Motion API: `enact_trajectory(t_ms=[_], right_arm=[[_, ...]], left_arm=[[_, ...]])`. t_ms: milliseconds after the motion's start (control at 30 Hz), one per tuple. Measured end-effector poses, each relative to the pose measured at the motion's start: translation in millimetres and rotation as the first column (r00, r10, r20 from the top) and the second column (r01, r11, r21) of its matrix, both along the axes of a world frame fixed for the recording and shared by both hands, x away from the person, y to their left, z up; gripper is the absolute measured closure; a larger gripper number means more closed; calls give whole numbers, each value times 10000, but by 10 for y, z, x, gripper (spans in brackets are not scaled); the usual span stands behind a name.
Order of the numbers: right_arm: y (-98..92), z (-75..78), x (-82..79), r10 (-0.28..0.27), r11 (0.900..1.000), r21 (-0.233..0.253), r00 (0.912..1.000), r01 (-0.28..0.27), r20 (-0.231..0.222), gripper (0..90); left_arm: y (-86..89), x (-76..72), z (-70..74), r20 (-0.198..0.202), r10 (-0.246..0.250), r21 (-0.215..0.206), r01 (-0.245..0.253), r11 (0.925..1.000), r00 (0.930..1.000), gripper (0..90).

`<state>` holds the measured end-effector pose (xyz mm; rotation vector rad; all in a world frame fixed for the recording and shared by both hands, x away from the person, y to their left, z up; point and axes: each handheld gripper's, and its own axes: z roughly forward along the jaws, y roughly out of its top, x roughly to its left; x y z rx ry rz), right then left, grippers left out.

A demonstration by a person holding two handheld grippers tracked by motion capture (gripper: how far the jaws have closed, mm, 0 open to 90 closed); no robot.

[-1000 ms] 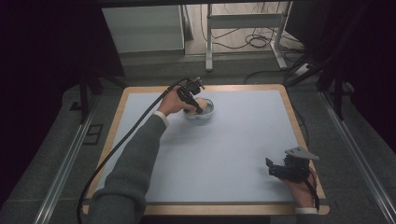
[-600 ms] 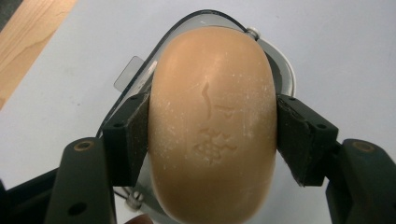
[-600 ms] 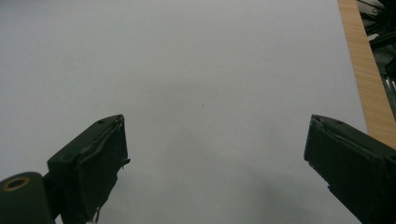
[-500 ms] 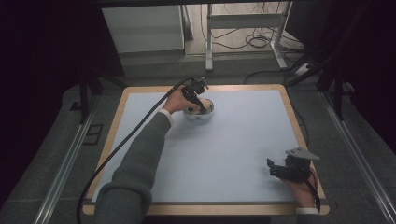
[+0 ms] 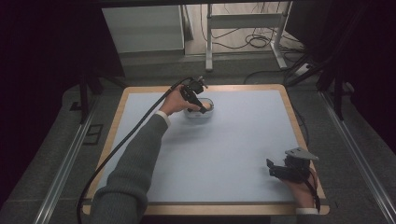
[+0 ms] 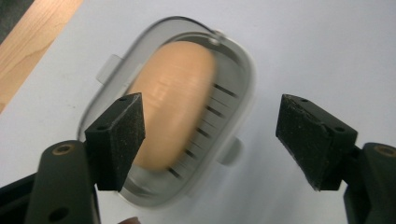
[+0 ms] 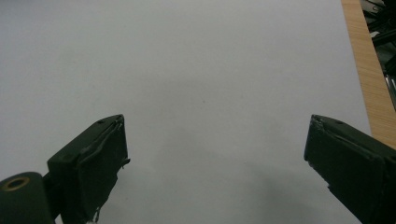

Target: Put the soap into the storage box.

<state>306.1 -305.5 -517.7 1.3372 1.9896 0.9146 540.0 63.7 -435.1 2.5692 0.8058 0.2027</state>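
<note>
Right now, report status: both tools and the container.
Left tool open above the clear container, tan oval piece inside. Right tool open, idle over bare mat. Nothing obstructing.

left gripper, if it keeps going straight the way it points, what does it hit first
Most likely the tan oval object lying in the clear slotted container; the left gripper is open and points at it, though depth is unclear.

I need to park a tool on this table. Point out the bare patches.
Free: the grey mat between the clear dish and the right gripper, plus its far right corner. Crowded: around the dish, where the left gripper hangs open over it.
</note>
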Motion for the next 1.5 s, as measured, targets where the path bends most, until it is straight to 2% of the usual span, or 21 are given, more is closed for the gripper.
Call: enact_trajectory(t_ms=[100, 233, 333, 500, 733, 867, 1033, 1200, 1367, 1433, 1500], right_arm=[[9, 2, 0, 31, 10000, -23, 10000, -31, 24, 60], [16, 10, -1, 49, 10000, 1, 10000, -49, 39, 60], [23, 8, 1, 70, 10000, -16, 10000, -70, 33, 60], [43, 13, 3, 130, 9999, 23, 9999, -130, 27, 60], [43, 16, 1, 153, 9999, 30, 9999, -153, 33, 60], [43, 19, 0, 149, 9999, 35, 9999, -149, 38, 60], [56, 23, -5, 216, 9998, 41, 9998, -216, 20, 60], [64, 23, -4, 246, 9997, 34, 9997, -246, 12, 60], [74, 26, -4, 270, 9996, 41, 9996, -270, 30, 60], [78, 27, -6, 267, 9996, 36, 9996, -267, 23, 60], [80, 30, -8, 287, 9996, 19, 9996, -287, 46, 60]], left_arm=[[21, -84, 57, 125, 75, -337, -71, 9994, 9999, 240], [61, -194, 102, 279, 55, -220, -49, 9997, 9996, 241], [109, -278, 138, 293, 73, -465, -59, 9989, 9995, 243], [211, -416, 171, 291, 204, -640, -185, 9978, 9994, 240], [365, -728, 146, 564, 107, -751, -64, 9972, 9984, 240], [469, -906, 108, 578, 258, -999, -200, 9948, 9980, 234], [606, -1208, 6, 616, 482, -1738, -369, 9841, 9969, 230], [751, -1515, -128, 864, 773, -2114, -575, 9757, 9933, 231], [891, -1756, -236, 1071, 1056, -2084, -815, 9746, 9886, 232], [949, -1844, -295, 1041, 1156, -2262, -897, 9699, 9878, 232], [1002, -1931, -354, 1079, 1251, -2240, -985, 9696, 9863, 231]])
